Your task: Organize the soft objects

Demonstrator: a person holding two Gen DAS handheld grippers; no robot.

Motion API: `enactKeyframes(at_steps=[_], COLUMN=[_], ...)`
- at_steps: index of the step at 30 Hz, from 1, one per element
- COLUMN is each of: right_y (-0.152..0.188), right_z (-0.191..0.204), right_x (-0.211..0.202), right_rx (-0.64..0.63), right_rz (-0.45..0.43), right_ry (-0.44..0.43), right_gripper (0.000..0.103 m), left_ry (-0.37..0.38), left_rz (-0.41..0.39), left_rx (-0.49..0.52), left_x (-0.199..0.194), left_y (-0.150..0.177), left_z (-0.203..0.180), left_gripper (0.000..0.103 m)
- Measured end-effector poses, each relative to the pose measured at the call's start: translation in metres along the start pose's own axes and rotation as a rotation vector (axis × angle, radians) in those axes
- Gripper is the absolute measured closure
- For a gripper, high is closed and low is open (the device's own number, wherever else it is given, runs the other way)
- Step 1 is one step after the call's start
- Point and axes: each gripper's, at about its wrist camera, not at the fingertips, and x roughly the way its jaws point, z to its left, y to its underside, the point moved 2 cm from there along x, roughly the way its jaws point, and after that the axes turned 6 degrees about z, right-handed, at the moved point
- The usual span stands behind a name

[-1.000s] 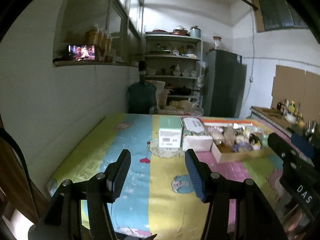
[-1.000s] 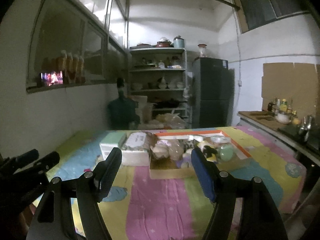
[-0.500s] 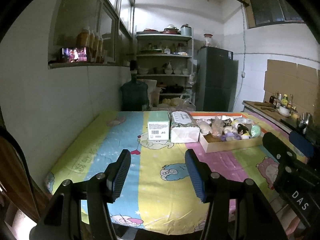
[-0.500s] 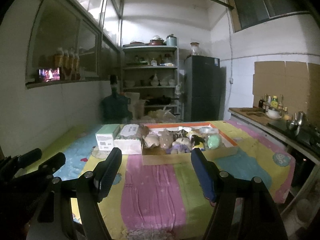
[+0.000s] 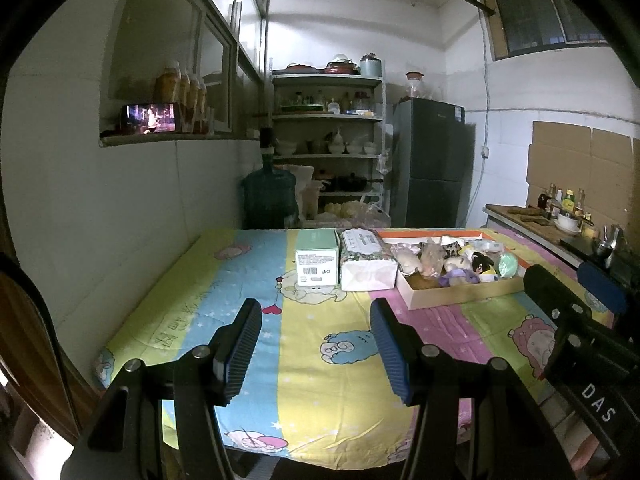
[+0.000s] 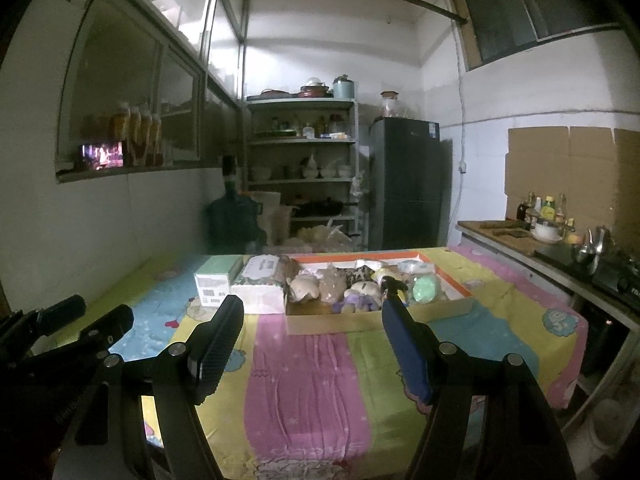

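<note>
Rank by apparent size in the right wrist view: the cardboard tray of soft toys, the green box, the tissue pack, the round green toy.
1. cardboard tray, plainly largest.
2. tissue pack and green box: look alike, so no ranking.
3. round green toy, smallest.

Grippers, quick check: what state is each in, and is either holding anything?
Left gripper: open, nothing held, over the cartoon bedsheet.
Right gripper: open, nothing held, short of the cardboard tray.

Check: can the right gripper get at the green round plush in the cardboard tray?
Probably yes: right gripper is open and empty, bare cloth lies ahead, and the green plush sits exposed near the tray's front right.
</note>
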Motion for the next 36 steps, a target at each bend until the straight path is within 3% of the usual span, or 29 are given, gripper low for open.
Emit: enactKeyframes(at_steps=[36], right_y=[-0.0036], right_z=[0.0041], right_x=[-0.003], right_rx=[0.021], right_rz=[0.03], right_ry=[-0.042], right_gripper=[0.029], left_ry=[-0.005], left_rz=[-0.017], left_rx=[-0.019], left_x=[-0.0038], left_y=[-0.0024], left_z=[0.004], left_gripper=[0.047])
